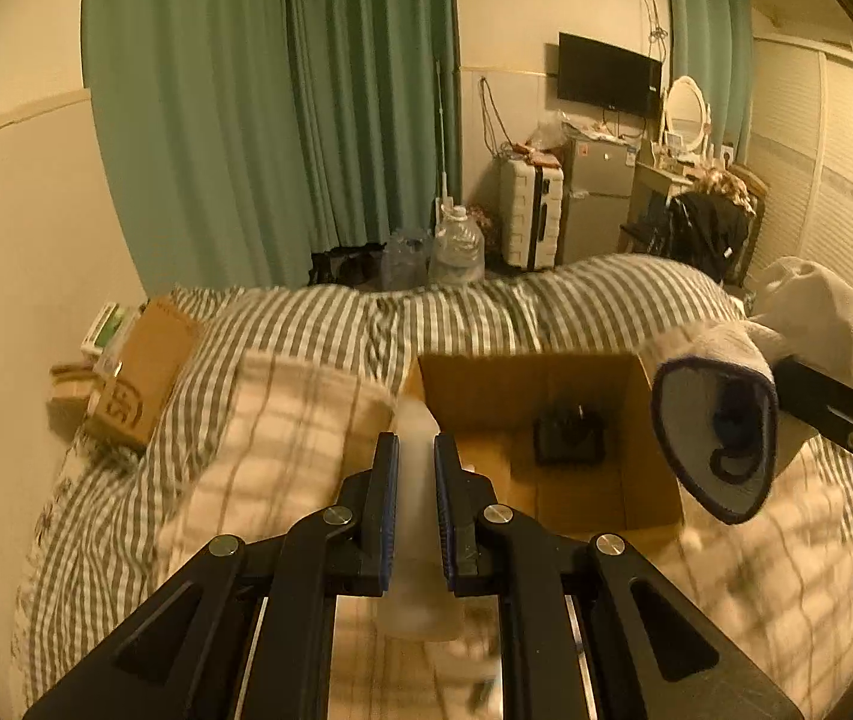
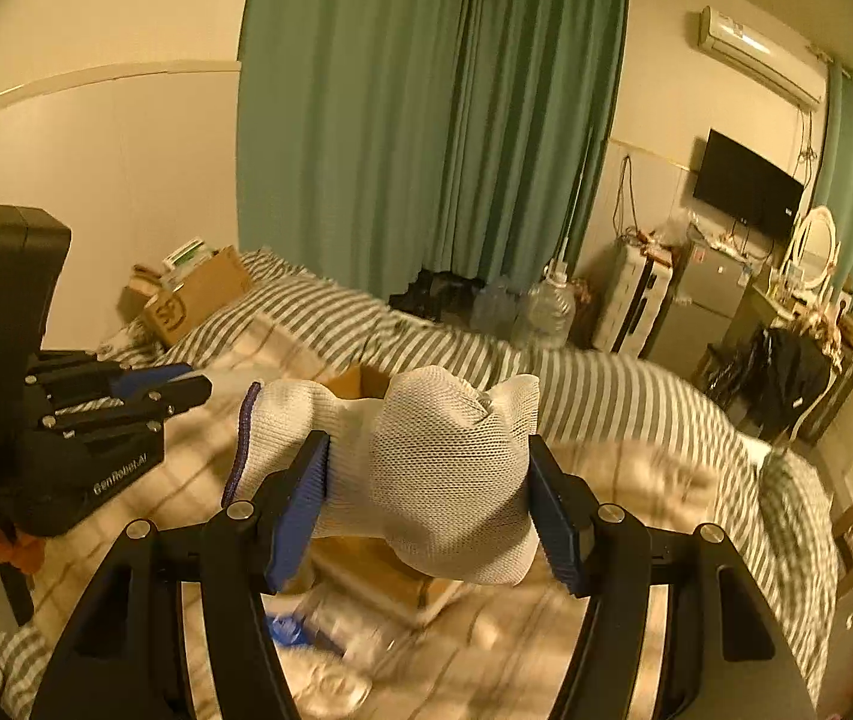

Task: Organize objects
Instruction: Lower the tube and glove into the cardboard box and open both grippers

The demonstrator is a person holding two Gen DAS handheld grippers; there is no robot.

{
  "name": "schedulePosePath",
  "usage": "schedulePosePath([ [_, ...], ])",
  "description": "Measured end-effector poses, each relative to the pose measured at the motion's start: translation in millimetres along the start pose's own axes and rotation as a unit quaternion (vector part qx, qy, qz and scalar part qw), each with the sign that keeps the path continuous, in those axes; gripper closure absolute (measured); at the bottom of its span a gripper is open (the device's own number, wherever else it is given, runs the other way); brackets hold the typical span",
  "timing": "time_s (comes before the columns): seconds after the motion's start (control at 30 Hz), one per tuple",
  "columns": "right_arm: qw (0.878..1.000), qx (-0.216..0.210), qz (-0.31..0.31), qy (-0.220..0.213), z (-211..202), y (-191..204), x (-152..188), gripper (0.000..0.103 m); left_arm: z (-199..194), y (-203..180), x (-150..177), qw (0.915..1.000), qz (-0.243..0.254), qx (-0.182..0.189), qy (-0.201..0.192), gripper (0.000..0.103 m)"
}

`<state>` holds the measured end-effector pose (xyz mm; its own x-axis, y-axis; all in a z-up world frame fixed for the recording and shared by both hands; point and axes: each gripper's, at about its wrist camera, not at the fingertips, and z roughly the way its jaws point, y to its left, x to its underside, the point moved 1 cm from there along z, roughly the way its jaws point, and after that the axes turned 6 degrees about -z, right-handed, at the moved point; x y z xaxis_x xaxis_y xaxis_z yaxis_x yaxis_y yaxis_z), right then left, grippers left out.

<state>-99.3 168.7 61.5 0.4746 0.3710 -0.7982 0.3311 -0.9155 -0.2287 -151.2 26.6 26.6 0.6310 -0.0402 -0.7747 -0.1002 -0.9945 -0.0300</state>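
Cardboard box (image 1: 546, 420) sits open-topped on the bed (image 1: 282, 438), and both grippers are poised beside it with loads, which fits a sorting job where loose items go into one container. The left gripper (image 1: 416, 474) has its fingers pinching a translucent plastic bottle (image 1: 417, 516) around the body, neck pointing forward over the box's near-left corner; gripping it mid-body probably keeps it from swinging as it is carried. The right gripper (image 2: 429, 498) has its fingers pressed into a white knit glove (image 2: 426, 468), bunched between the pads with the dark-edged cuff sticking out to the left. From the left wrist view the glove (image 1: 720, 420) hangs just over the box's right wall, cuff opening facing the camera, so it looks about ready to be dropped in. One small dark object (image 1: 567, 435) already lies on the box floor; what it is I cannot tell.

Bedding is soft and uneven: a pale checked blanket (image 1: 288, 420) over a grey-striped duvet (image 1: 462, 312), so the box likely rests a little unsteadily. A second, closed carton (image 1: 138, 384) lies at the bed's far left against the wall. Beyond the bed hang green curtains (image 1: 282, 108), with large water jugs (image 1: 456, 246), a white suitcase (image 1: 531, 213), a small fridge (image 1: 597, 198), a wall-mounted television (image 1: 609, 75) and an oval mirror (image 1: 684, 111).
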Motion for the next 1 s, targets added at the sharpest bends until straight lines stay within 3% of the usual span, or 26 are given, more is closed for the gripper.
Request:
schedulePosePath([
  [0.27, 1.000, -0.006, 0.008, 0.026, 70, -20, -24, 0.040, 56, -13, -18, 0.9996, 0.006, 0.026, 0.007, 0.092],
  [0.6, 0.995, -0.023, 0.039, 0.090, 157, -33, 13, 0.039, 124, -26, 1, 0.9982, 0.022, 0.037, 0.042, 0.091],
  [0.73, 0.995, -0.032, 0.056, 0.077, 155, -40, 17, 0.021, 123, -28, 6, 0.9984, 0.029, 0.032, 0.037, 0.085],
  [0.77, 0.995, -0.032, 0.058, 0.070, 151, -42, 15, 0.015, 122, -28, 6, 0.9985, 0.031, 0.029, 0.036, 0.081],
  [0.83, 0.996, -0.019, 0.063, 0.054, 138, -47, 12, 0.013, 112, -26, 5, 0.9987, 0.030, 0.026, 0.031, 0.067],
  [0.9, 0.997, -0.012, 0.065, 0.045, 123, -50, 8, 0.012, 98, -23, 4, 0.9994, 0.024, 0.020, 0.016, 0.027],
  [1.0, 0.997, -0.008, 0.073, 0.035, 96, -52, 6, 0.011, 69, -15, 2, 0.9997, 0.012, 0.016, -0.014, 0.020],
])
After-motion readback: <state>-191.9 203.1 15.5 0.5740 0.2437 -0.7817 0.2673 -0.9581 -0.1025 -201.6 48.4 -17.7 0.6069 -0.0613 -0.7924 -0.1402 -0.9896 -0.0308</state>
